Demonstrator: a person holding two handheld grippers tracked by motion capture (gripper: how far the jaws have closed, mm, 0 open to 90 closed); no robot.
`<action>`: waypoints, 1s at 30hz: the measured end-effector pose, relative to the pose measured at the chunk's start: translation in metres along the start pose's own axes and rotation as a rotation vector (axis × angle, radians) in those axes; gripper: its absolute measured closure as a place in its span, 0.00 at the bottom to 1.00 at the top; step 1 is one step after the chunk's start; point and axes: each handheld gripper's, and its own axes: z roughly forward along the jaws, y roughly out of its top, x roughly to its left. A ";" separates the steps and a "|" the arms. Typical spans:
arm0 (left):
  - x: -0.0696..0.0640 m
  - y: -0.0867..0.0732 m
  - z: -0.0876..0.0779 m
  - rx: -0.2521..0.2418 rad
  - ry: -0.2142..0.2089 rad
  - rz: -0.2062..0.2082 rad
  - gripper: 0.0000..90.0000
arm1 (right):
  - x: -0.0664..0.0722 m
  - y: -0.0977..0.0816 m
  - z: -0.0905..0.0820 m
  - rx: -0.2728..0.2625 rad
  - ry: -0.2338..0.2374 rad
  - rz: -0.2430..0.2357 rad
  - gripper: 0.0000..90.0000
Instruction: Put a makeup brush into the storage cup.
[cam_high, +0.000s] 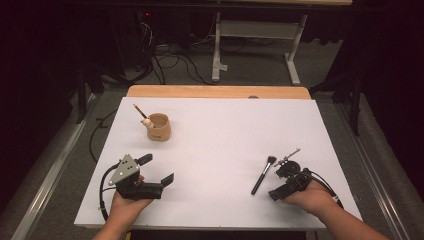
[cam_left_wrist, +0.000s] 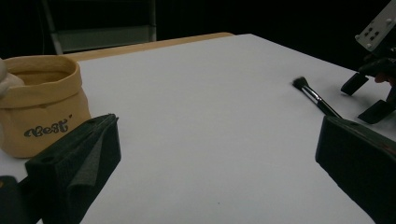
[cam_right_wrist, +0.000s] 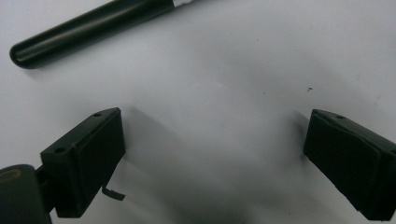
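Note:
A black makeup brush (cam_high: 263, 175) lies on the white sheet at the right, bristles pointing away from me. In the left gripper view the brush (cam_left_wrist: 317, 100) lies at the far right. My right gripper (cam_high: 275, 184) is open just right of the brush's handle, low over the sheet, holding nothing. In the right gripper view the handle end (cam_right_wrist: 93, 28) lies ahead of the open right gripper (cam_right_wrist: 215, 128). A tan fabric cup (cam_high: 159, 127) marked "Best" (cam_left_wrist: 42, 107) stands at the back left with a small brush (cam_high: 140, 113) leaning out. My left gripper (cam_high: 156, 170) is open and empty.
The white sheet (cam_high: 225, 135) covers most of the wooden table (cam_high: 215, 91). Beyond the table stand a white frame leg (cam_high: 217, 55) and loose cables (cam_high: 170, 57) on the floor. The other hand's gripper (cam_left_wrist: 366, 95) shows far right in the left gripper view.

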 end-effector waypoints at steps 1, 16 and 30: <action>0.000 0.000 0.000 -0.003 0.001 -0.002 0.01 | 0.000 0.001 0.000 0.005 -0.003 -0.009 0.08; 0.001 -0.001 0.000 -0.005 0.010 0.000 0.01 | 0.022 0.036 -0.018 -0.001 0.031 -0.042 0.13; 0.002 -0.003 0.001 0.009 0.009 0.002 0.02 | 0.035 0.052 0.001 0.017 0.063 0.007 0.17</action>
